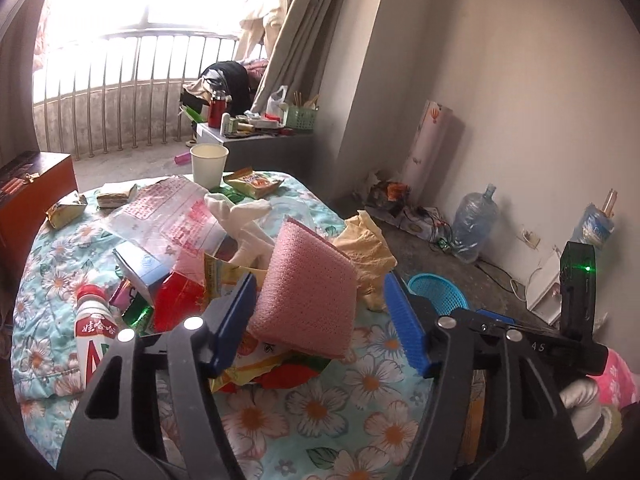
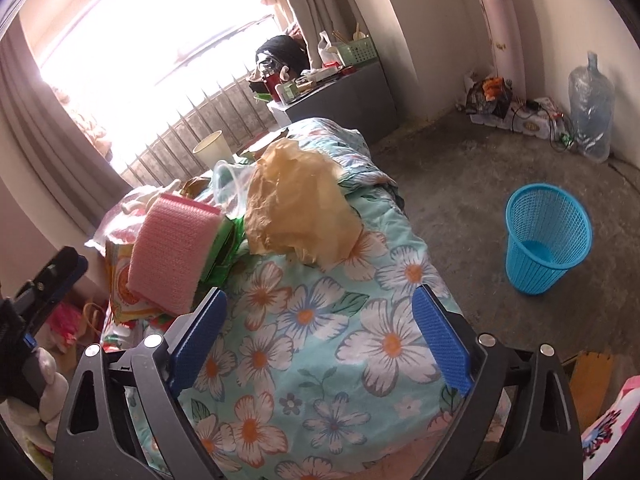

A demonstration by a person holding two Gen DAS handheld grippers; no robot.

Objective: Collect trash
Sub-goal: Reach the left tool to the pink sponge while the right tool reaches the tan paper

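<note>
bottle label: red Chinese characters "娃哈哈" on the white bottle point(image 1: 94, 330) with red cap, lower left of the left wrist view; a large red letter, maybe "A", sits below them, cut off by the gripper
gripper mark: pale letters "A S" on the black bar of the other gripper point(image 1: 538, 347), lower right of the left wrist view
plastic sheet: red printed Chinese text in blocks on the clear plastic sheet point(image 1: 168, 216), centre left of the left wrist view; too small to read
snack packet: coloured print on the green-yellow snack packet point(image 1: 252, 182) near the paper cup, upper centre; not readable
right wrist view: no readable text
</note>
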